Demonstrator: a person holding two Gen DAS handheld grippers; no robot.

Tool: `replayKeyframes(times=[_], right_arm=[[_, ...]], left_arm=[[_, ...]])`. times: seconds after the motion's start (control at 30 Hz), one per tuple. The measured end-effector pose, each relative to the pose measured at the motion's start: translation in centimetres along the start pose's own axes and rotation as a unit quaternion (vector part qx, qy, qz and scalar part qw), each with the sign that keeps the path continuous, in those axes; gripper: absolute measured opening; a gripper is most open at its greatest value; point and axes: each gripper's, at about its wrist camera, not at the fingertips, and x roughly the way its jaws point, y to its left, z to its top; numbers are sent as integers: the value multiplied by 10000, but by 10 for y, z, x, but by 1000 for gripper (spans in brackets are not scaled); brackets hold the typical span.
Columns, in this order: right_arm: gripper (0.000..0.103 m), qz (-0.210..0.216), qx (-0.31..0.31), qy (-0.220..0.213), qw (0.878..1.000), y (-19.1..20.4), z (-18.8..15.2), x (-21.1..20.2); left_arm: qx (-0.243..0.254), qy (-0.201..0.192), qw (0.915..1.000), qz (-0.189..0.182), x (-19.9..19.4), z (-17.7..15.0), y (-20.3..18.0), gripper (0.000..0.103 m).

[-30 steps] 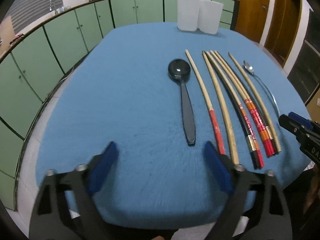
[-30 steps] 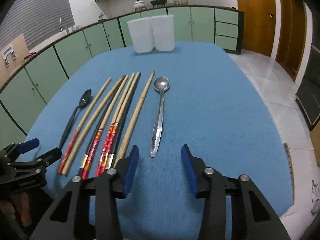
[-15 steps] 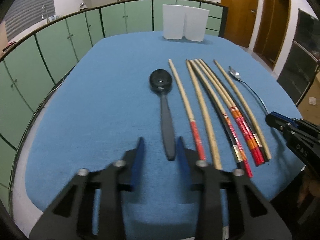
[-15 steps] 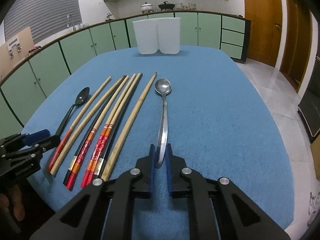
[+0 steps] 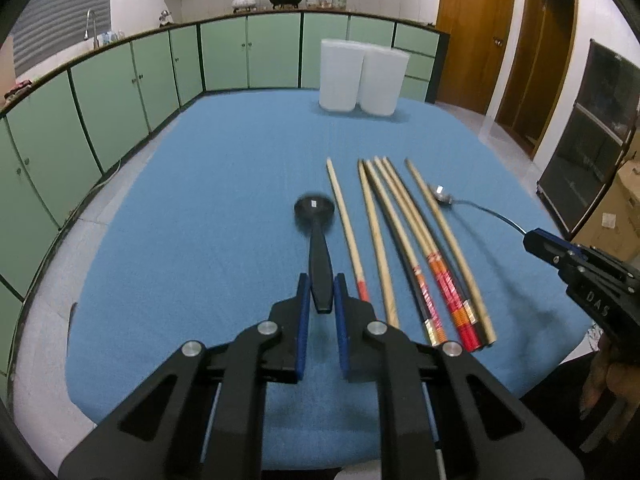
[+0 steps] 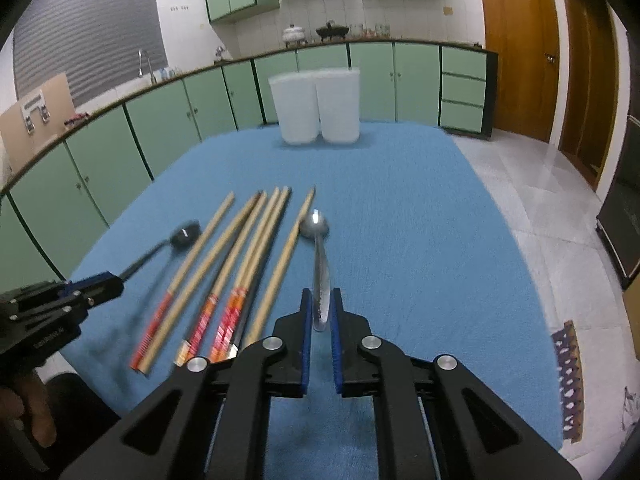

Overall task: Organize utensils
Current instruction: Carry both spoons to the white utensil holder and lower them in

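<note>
Green kitchen cabinets curve along the back wall behind a table with a blue cloth (image 5: 200, 200). A second ago both claws hung wide open over the cloth; now each has closed on a spoon handle. At lower centre of the left wrist view, the left gripper (image 5: 319, 280) clamps the end of the black spoon (image 5: 316, 224), whose bowl points up-frame and looks blurred, apparently lifting. Right of it the chopsticks (image 5: 404, 240) lie untouched in a row on the cloth. Further right, the right gripper (image 6: 321, 296) pinches the handle of the metal spoon (image 6: 318, 240), its bowl likewise raised. Two white containers (image 6: 316, 108) stand touching at upper centre, far across the table. With both spoons in hand, carrying them to those containers seems the likely next step.
</note>
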Motion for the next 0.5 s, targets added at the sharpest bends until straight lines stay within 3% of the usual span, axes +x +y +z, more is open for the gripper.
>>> replayKeyframes(times=[0.2, 0.5], right_arm=[[9, 38, -237, -276, 9993, 8, 34, -18], [9, 87, -562, -106, 9983, 9, 68, -17]], left_arm=[[66, -277, 9996, -45, -21, 22, 0, 11], [200, -462, 9986, -134, -26, 61, 3, 11]])
